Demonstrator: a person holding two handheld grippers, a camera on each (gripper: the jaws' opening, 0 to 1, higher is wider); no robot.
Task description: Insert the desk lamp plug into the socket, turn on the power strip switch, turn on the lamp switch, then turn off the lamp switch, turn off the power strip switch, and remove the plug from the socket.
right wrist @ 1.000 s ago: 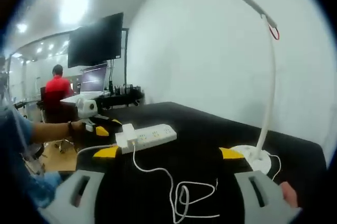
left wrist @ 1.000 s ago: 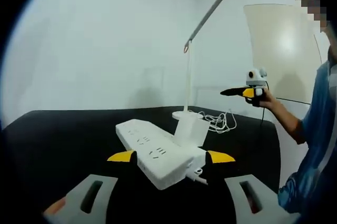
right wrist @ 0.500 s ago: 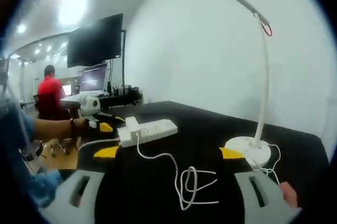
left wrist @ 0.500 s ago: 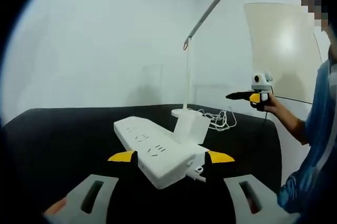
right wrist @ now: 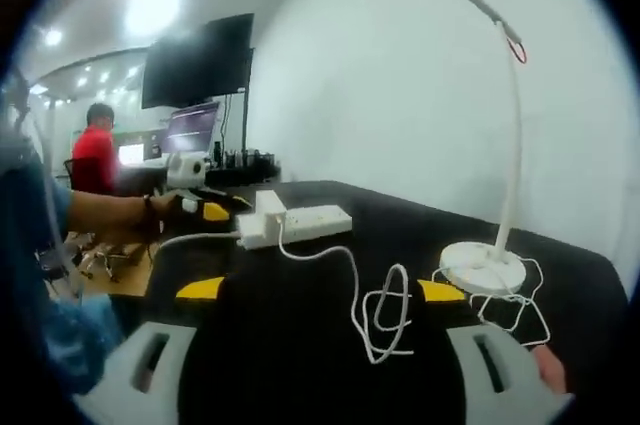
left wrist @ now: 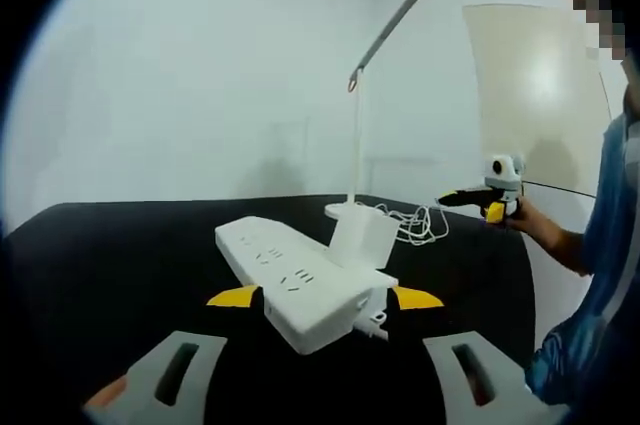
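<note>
In the left gripper view, the left gripper (left wrist: pixel 325 298) stands with its yellow-tipped jaws spread wide to either side of the near end of a white power strip (left wrist: pixel 300 280), which lies between them on a black table (left wrist: pixel 120 265); whether the tips touch the strip cannot be told. A white block-shaped plug (left wrist: pixel 362 238) sits upright in a socket on the strip's far side, with several empty sockets showing along the strip's top. Short white prongs or a cable stub jut from the strip's near end, too small to make out.

Behind the strip, a white desk lamp (left wrist: pixel 358 145) rises from its round base, its slim arm angled up toward the top right, a loose white cord (left wrist: pixel 415 228) coiled beside the base. Farther right, the right gripper (left wrist: pixel 465 199) hangs in the air over the table edge, held in a person's hand (left wrist: pixel 520 217); its jaws look close together, though that is hard to judge from here. The person's blue sleeve is cut off at the frame's edge.

In the right gripper view, that gripper's (right wrist: pixel 325 290) jaws stand apart and empty above the table (right wrist: pixel 300 345), the tangled cord (right wrist: pixel 385 310) lying between them. The lamp (right wrist: pixel 500 145) base sits at right, the power strip (right wrist: pixel 300 225) and plug (right wrist: pixel 268 207) farther off, with the left gripper (right wrist: pixel 205 210) at the strip's far end. A dark monitor (right wrist: pixel 195 70) and a seated person in red (right wrist: pixel 95 160) appear blurred in the background.
</note>
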